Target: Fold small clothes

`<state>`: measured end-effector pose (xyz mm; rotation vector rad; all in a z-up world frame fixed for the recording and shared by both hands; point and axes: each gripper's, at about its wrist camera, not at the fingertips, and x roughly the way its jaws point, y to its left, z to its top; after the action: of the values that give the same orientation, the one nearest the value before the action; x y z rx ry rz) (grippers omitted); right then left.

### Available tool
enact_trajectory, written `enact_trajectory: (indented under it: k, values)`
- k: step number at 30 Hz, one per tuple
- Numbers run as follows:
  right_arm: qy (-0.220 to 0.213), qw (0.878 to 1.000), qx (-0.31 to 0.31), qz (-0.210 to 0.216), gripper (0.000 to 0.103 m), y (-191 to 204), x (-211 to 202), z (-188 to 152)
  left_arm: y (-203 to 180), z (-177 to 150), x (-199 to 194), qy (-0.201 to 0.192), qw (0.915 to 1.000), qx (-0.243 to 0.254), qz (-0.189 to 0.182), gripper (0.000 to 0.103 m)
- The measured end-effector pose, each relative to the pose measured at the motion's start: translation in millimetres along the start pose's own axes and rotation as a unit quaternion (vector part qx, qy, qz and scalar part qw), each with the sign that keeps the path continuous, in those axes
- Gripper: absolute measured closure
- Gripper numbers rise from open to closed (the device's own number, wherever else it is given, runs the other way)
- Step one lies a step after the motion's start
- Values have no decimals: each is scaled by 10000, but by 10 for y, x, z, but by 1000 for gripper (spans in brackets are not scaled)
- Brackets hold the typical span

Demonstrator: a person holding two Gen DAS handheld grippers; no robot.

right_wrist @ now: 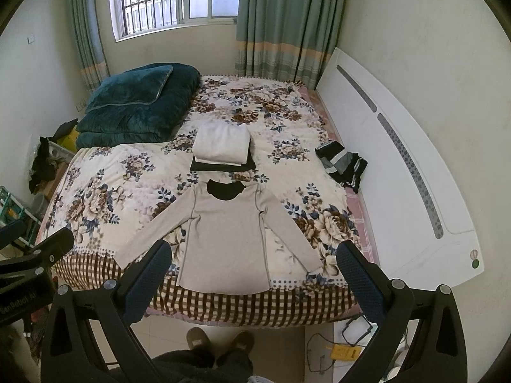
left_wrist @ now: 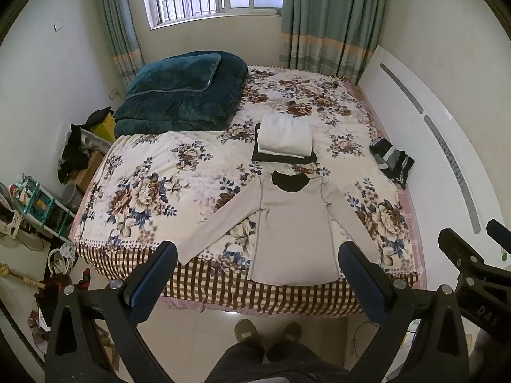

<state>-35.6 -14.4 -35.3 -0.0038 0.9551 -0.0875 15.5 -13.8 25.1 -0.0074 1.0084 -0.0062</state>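
At the near foot of the bed, both tools hang in the air above the floor, well short of the fabric. Left gripper (left_wrist: 257, 282): fingers spread wide, nothing between them. Right gripper (right_wrist: 252, 281): same, spread and empty. Both sit level and side by side, which reads as a ready stance before reaching in.

Grey long-sleeved shirt (right_wrist: 223, 239) lies flat on the near half of the bed (right_wrist: 102, 198), dark collar toward the far side, hem at the near checked edge. Both sleeves are fanned outward and down, away from the body. Judgement: it has been spread this way so each sleeve can be taken separately and laid over the torso; no fold is made in it yet.

Just beyond the collar sits a folded stack, white garment (right_wrist: 222, 145) on a dark folded garment (right_wrist: 223, 166). Likely finished pieces, kept far enough off to leave the working area free.

Far right, against the white headboard (right_wrist: 399, 172), a crumpled striped garment (right_wrist: 343, 162) waits, probably next in line.

Far left: a folded teal quilt (right_wrist: 134, 105), out of the way. Person's slippers (right_wrist: 220, 343) show on the tiled floor below.

Next move, as I judge it: each tool drops to a sleeve end.
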Motion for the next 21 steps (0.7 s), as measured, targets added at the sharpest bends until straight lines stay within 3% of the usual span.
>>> enact_trajectory:
  k: [6, 7, 11, 21]
  values:
    - [-12, 10000, -1, -10, 0, 4, 5, -27, -17, 11, 1, -4, 10000, -2, -13, 0]
    - [-14, 10000, -10, -9, 0, 21, -54, 145, -24, 19, 5, 1, 10000, 2, -17, 0]
    - [-15, 10000, -5, -9, 0, 24, -74, 206, -23, 3, -5, -23, 10000, 1, -18, 0]
    - [-25, 10000, -9, -10, 0, 17, -65, 156, -75, 69, -11, -86, 9999, 4, -51, 0]
